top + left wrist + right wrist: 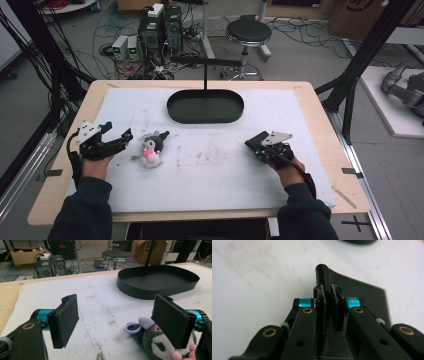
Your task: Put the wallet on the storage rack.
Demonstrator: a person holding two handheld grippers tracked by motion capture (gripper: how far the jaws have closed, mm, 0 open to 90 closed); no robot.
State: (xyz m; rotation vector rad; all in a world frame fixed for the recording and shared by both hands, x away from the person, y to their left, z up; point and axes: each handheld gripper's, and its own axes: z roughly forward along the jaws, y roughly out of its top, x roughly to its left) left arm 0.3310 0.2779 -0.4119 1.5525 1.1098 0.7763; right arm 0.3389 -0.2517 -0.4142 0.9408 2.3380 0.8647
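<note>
the left gripper [117,138] is spread wide, just left of the plush [152,148] lying on the white mat [210,170]. in the left gripper view the toy [155,342] sits by one jaw, not between the two, so a close from here would likely clip its ear or nudge it aside. the right gripper [260,145] is clamped on a black leather piece [362,295]; a thin fold like that could slip out. the tray [205,106] stands well apart, empty.
</note>
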